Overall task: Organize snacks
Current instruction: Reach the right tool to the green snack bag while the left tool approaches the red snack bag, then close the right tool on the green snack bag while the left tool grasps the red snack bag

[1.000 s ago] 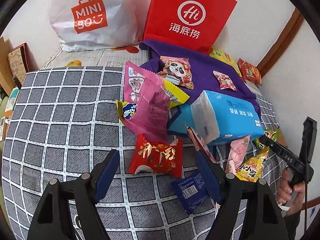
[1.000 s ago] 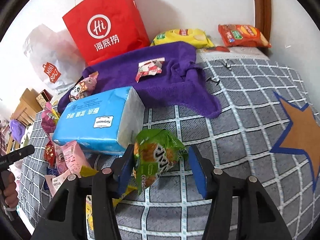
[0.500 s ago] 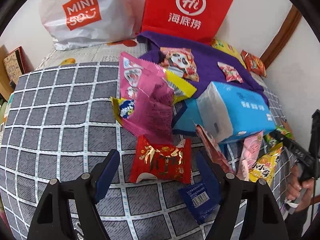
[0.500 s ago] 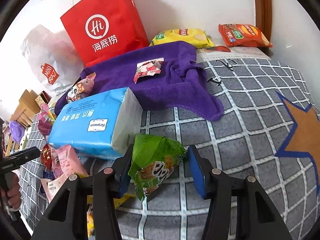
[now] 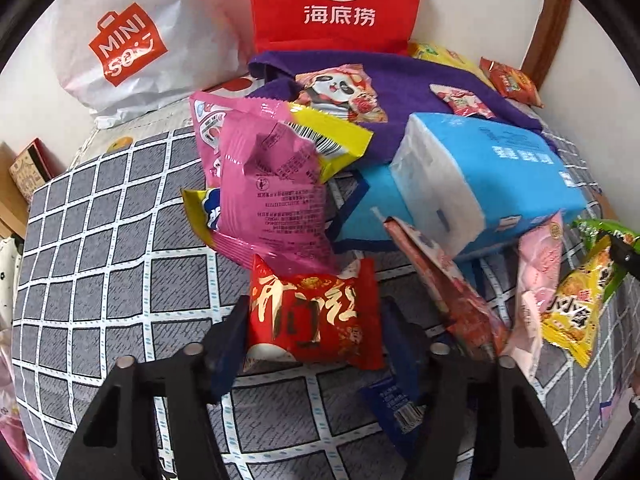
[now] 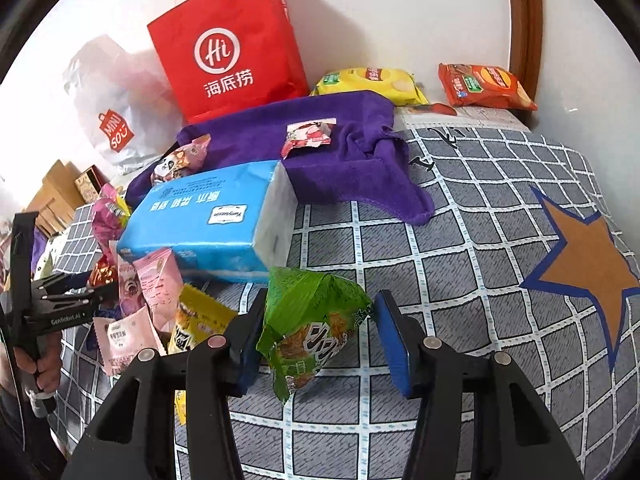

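A red snack packet with gold characters (image 5: pixel 316 320) lies on the checked cloth between the fingers of my left gripper (image 5: pixel 316 336); the jaws are open around it, apart from its sides. A green snack packet (image 6: pixel 316 320) lies between the open jaws of my right gripper (image 6: pixel 320 336). The left finger (image 6: pixel 248 332) is close to the packet. A pile of snacks lies around a blue tissue pack (image 5: pixel 488 176) (image 6: pixel 208 220): pink packets (image 5: pixel 272 196), a yellow packet (image 5: pixel 576 316), a small dark blue packet (image 5: pixel 396 408).
A purple towel (image 6: pixel 352 152) with a panda packet (image 5: pixel 344 92) and a small red-white packet (image 6: pixel 308 138) lies at the back. A red paper bag (image 6: pixel 232 44) and a white Miniso bag (image 5: pixel 132 40) stand by the wall. Yellow (image 6: pixel 372 82) and orange (image 6: pixel 484 84) chip bags lie far right.
My left gripper has moved forward, so the red packet now lies between its fingers. My right gripper has advanced around the green packet.
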`<state>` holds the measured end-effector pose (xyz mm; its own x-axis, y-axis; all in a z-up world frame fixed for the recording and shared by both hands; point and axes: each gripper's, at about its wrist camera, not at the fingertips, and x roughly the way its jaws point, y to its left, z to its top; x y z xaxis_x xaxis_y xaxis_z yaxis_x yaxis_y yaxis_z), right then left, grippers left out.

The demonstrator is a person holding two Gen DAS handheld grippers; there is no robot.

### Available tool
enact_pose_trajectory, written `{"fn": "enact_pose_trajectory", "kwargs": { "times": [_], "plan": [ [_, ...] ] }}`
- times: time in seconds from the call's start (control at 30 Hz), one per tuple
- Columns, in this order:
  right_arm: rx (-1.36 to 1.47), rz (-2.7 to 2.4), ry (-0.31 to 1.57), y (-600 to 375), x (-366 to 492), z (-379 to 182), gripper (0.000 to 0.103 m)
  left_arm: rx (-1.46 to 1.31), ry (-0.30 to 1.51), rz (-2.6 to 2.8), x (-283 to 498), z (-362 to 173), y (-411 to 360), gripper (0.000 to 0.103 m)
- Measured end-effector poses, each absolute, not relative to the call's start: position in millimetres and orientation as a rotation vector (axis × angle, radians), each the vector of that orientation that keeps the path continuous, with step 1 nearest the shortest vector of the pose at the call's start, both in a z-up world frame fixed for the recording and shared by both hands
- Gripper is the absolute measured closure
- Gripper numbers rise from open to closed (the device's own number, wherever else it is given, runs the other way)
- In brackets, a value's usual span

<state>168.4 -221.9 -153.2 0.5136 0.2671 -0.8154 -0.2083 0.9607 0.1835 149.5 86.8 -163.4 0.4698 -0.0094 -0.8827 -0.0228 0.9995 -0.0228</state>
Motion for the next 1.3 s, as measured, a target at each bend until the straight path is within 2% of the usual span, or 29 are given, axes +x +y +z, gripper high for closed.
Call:
{"fn": "enact_pose_trajectory", "kwargs": {
  "times": [0.07,0.23,0.9,1.3],
  "plan": [
    [0.055,0.289,0.984,-219.5,165.4,-150.7,0.052,-0.052,1.066,0.007,146.7,-158.0,90.0,0.056],
    [0.042,0.308,0.967,-214.5,157.2,-142.9,0.052,-0.08,1.06,0.003,139.6,-150.0,97.5,0.058],
    [0.057,0.325,0.889,-205.1,131.9,-106.5,0.052,-0.126,0.975,-0.131,107.4,-94.1,77.2,0.058],
    [0.059,0.345,0.86,-189.3,137.9,-82.3,0.053,-0.152,0.922,-0.21,117.8,-69.1,51.7,0.058]
  ]
}}
